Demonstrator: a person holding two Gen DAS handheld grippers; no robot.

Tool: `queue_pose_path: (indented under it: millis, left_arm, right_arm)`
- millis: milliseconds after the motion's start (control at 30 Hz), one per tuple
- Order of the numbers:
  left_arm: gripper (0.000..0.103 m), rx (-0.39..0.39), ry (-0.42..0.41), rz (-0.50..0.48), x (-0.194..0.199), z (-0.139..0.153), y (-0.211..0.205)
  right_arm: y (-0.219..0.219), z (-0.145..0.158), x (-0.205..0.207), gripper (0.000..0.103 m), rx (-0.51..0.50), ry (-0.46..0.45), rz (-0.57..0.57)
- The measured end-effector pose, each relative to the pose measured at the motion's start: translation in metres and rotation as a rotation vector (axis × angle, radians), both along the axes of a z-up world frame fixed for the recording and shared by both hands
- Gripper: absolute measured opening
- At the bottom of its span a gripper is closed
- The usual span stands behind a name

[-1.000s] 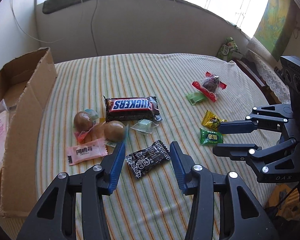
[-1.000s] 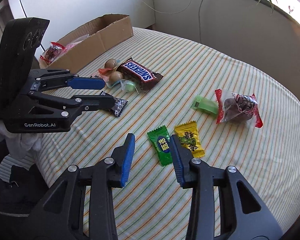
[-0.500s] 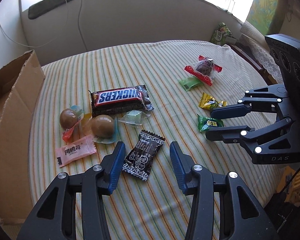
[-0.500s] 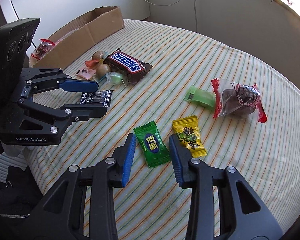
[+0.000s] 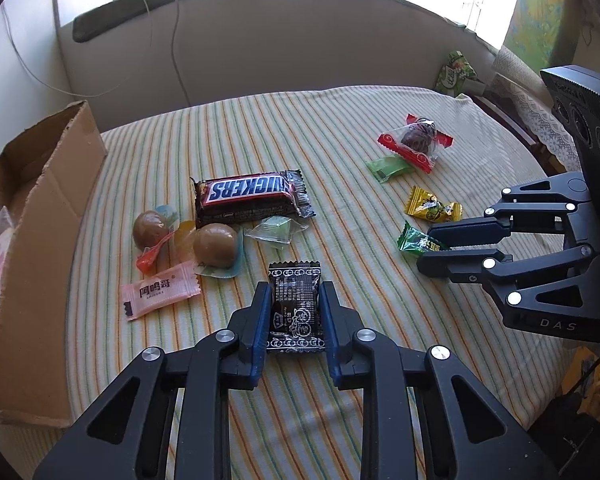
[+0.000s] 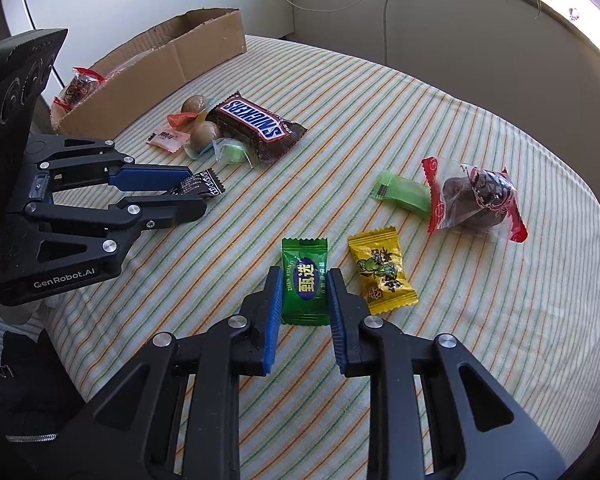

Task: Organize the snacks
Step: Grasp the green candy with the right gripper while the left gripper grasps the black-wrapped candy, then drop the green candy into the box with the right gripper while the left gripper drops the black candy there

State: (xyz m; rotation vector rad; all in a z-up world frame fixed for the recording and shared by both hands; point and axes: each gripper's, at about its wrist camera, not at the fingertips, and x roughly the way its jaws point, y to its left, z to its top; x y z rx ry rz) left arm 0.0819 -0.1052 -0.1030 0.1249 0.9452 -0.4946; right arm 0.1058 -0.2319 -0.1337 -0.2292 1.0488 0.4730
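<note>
On the striped tablecloth (image 5: 340, 128) lies a black patterned snack packet (image 5: 294, 280). It sits between the blue pads of my left gripper (image 5: 295, 292), whose jaws are closing and touch its two long sides. A green wrapped candy (image 6: 302, 256) lies between the pads of my right gripper (image 6: 305, 276), whose jaws are closing and press on its edges. Both packets still rest on the cloth. From the right wrist view the left gripper (image 6: 198, 190) holds the black packet (image 6: 208, 184) at its tips. In the left wrist view the right gripper (image 5: 426, 250) pinches the green candy (image 5: 414, 242).
An open cardboard box (image 5: 44, 216) with some snacks inside stands at the table's left. A Snickers bar (image 5: 248, 196), two brown wrapped eggs (image 5: 214, 244) and a pink candy (image 5: 160, 292) lie beside it. A yellow candy (image 6: 380, 270), a light green packet (image 6: 404, 192) and a red-edged bag (image 6: 476, 200) lie right.
Both grippers were open above the cloth. Each has come down over its packet and drawn its jaws in, the left around the black packet and the right around the green candy.
</note>
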Motion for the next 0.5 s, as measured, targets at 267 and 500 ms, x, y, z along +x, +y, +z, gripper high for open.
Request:
queue_pose_path:
  millis: [267,500]
  left_arm:
    - [0.022,-0.041,-0.049,0.057,-0.004,0.022,0.025]
    - [0.022,-0.059,-0.110,0.135,0.001,0.048,0.060]
  right_arm:
    - [0.010,0.025,0.001,0.022,0.032,-0.051,-0.008]
    - [0.039,0.057,0.022,0.022,0.070,-0.119,0.017]
